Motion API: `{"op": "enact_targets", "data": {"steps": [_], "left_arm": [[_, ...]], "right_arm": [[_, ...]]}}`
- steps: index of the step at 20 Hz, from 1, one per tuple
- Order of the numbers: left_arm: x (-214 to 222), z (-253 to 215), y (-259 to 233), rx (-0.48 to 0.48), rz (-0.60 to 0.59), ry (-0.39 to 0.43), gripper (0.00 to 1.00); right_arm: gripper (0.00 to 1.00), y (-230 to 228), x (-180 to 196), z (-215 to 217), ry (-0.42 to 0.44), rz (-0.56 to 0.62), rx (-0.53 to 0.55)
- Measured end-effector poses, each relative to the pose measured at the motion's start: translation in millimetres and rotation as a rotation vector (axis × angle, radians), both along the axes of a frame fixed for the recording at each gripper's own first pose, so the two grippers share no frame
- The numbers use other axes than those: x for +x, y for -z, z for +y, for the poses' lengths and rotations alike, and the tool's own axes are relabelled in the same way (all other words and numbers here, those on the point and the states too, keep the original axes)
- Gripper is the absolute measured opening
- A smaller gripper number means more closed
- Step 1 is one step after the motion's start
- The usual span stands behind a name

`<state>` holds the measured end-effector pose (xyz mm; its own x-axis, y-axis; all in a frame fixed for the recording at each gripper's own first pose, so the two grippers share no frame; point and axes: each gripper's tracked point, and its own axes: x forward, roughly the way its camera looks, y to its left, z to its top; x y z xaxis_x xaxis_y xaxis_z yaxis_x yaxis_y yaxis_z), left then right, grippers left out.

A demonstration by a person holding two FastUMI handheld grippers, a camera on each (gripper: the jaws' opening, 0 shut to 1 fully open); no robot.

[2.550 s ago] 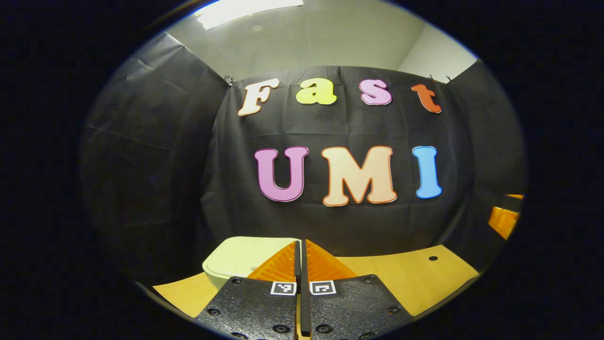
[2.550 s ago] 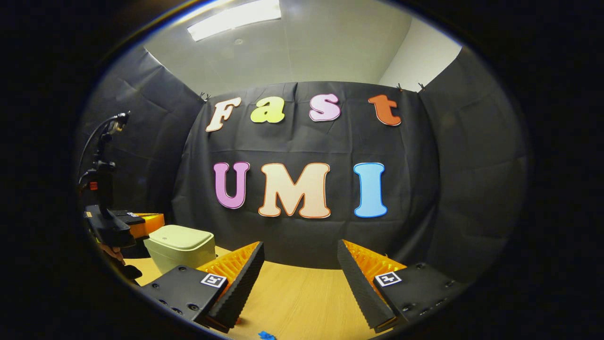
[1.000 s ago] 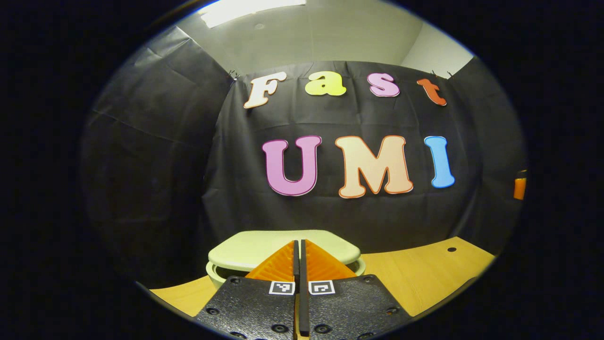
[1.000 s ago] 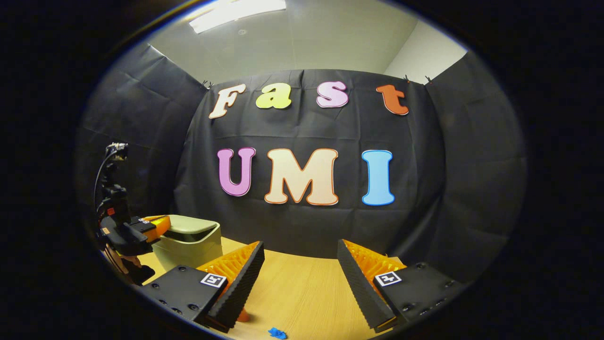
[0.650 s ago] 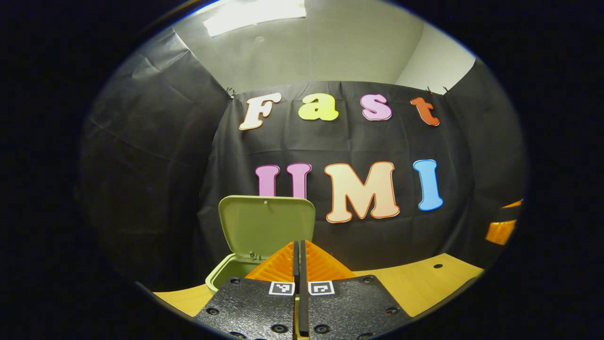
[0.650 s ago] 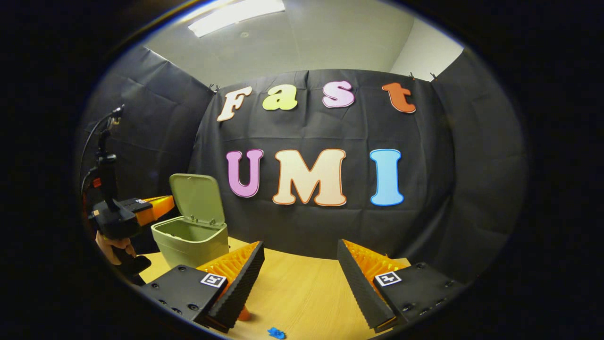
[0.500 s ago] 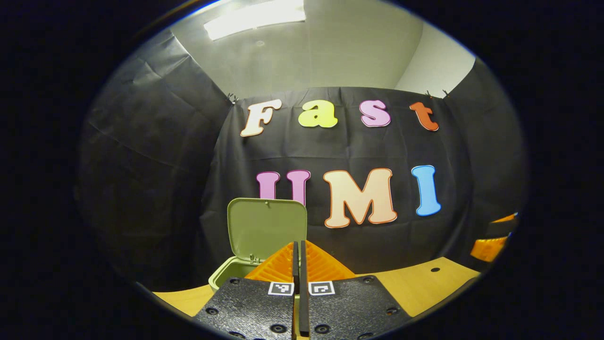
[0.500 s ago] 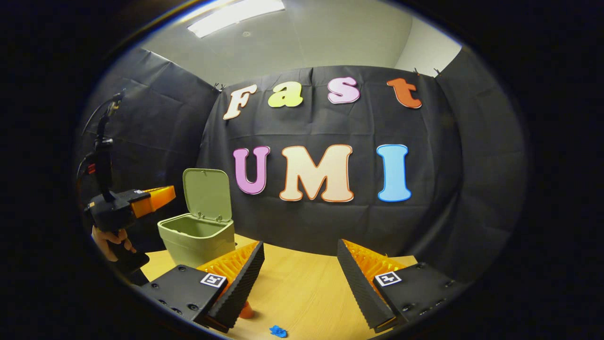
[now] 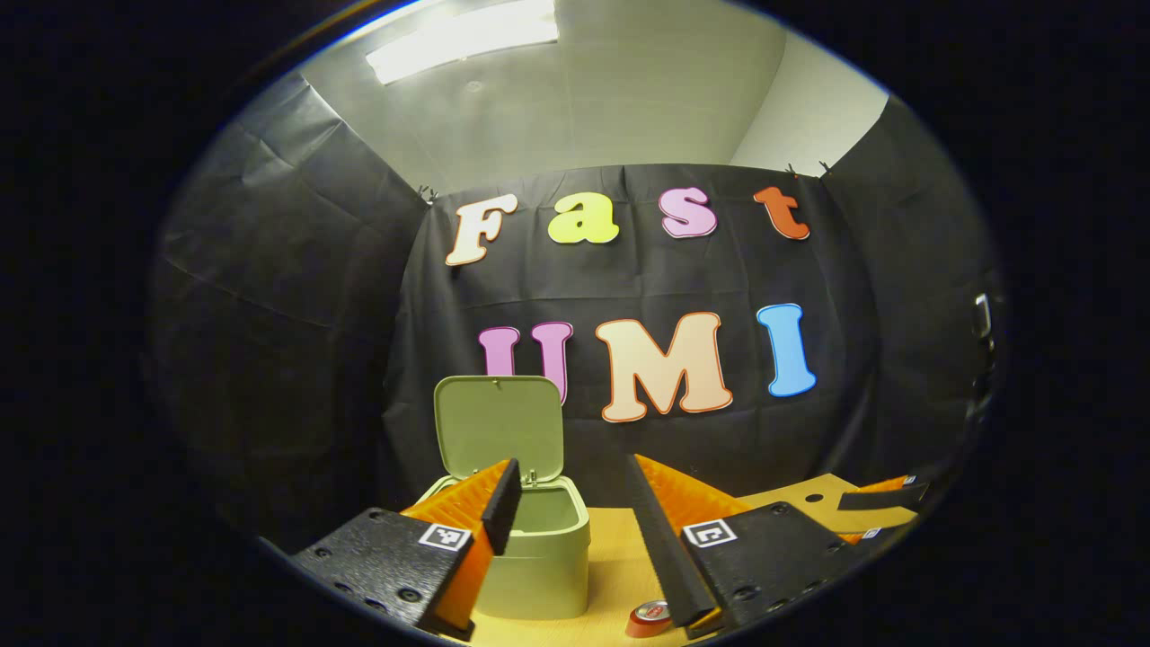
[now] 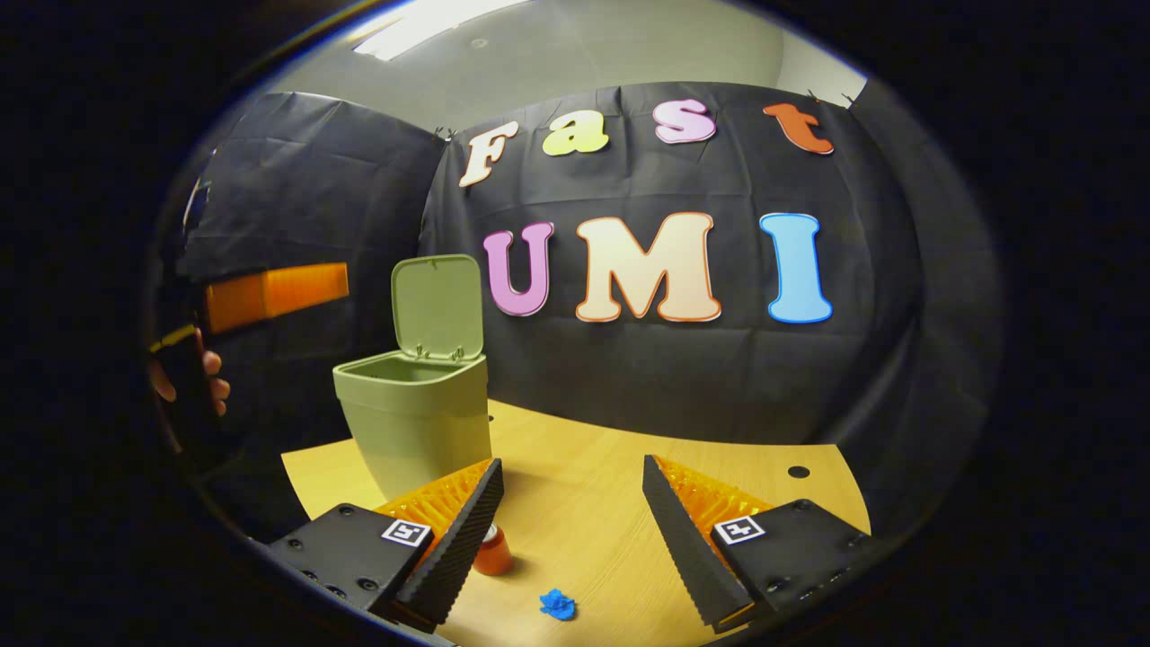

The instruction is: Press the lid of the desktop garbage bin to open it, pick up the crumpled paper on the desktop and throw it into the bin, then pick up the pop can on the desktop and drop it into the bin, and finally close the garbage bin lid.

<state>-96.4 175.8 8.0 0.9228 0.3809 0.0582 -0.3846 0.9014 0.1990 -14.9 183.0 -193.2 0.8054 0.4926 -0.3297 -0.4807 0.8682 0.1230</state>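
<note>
The pale green bin [image 9: 539,557] stands with its lid [image 9: 499,438] swung upright. My left gripper [image 9: 570,467] is open, held above and in front of the bin. A red pop can [image 9: 649,618] shows by its right finger. In the right gripper view the bin [image 10: 418,427] sits at the left with its lid [image 10: 437,305] up. The pop can [image 10: 492,550] stands on the table beside my left finger, and a small blue crumpled paper [image 10: 558,604] lies just right of it. My right gripper [image 10: 571,467] is open above them, holding nothing.
A wooden table [image 10: 593,503] with a small hole [image 10: 797,471] carries everything. A hand [image 10: 193,377] holds the left gripper [image 10: 328,283] high, left of the bin. The right gripper [image 9: 885,494] shows at the left gripper view's right edge.
The bin lid sprang from shut to fully upright. My left gripper pulled back and up and opened. My right gripper tipped down, bringing the can and paper into view.
</note>
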Motion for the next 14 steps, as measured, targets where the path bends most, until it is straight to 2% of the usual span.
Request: {"op": "enact_targets", "data": {"steps": [3,6,9,14], "left_arm": [[-15,-3,-3,0.001,0.001,-0.022,0.89],[-30,-3,-9,0.006,-0.001,-0.045,0.88],[-43,6,-12,0.014,0.007,-0.074,0.92],[-65,29,-12,0.02,0.022,-0.141,0.92]], "right_arm": [[1.0,40,-9,6,-0.028,0.058,-0.042],[0.98,91,-19,10,-0.06,0.125,-0.116],[0.99,144,-35,12,-0.106,0.203,-0.211],[0.99,210,-68,13,-0.132,0.366,-0.274]]}}
